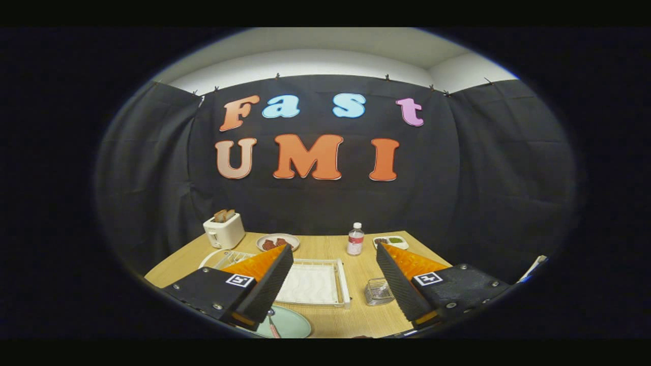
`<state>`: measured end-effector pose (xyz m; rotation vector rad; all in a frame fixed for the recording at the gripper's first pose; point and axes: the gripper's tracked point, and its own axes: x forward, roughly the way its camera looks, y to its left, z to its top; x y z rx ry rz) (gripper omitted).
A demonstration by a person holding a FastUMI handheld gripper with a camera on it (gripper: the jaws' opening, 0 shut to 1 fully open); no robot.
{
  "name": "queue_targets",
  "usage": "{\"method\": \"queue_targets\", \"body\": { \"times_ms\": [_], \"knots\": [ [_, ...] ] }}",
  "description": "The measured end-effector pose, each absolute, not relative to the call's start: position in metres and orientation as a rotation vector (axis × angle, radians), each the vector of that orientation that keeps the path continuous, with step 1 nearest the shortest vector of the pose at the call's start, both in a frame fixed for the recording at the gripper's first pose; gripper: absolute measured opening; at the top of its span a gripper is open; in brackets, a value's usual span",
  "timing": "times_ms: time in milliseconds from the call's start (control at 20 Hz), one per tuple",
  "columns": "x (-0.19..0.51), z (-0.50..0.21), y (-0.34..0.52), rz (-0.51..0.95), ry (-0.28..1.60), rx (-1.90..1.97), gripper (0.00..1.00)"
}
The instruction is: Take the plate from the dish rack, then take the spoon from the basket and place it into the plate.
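My gripper (333,287) sits high above the table (356,317), fingers spread wide apart w/ nothing between them. Left fingertip (264,300) hangs right over the plate's far edge.

Plate (290,325): round, pale mint-green, smooth, lying flat on the wood table's near side, partly hidden by the left finger. Spoon (273,324) lies in the plate, thin pinkish handle running toward me; can't make out the bowel end well, it's tucked by the fingertip.

Dish rack (318,284): white, rectangular, low rim, wavy tray bottom, sits just beyond the plate, between the fingers. More of the white rack w/ slats pokes out beyond the left finger, by a round white rim I can't ID.

Basket (379,292): small, clear/wire-looking, beside the rack's right edge, near the right finger.

Farther back: toaster (224,230) w/ bread slices up, a plate of brown food (277,242), a water bottle (355,239), a small white tray w/ green + dark bits (390,241).
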<state>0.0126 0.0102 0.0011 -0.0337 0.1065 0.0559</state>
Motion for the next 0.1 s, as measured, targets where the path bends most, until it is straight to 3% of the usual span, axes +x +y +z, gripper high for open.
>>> {"method": "queue_targets", "body": {
  "times_ms": [100],
  "knots": [
    [0.0112, 0.0032, 0.0101, 0.057, 0.102, -0.014, 0.98]
  ]
}}
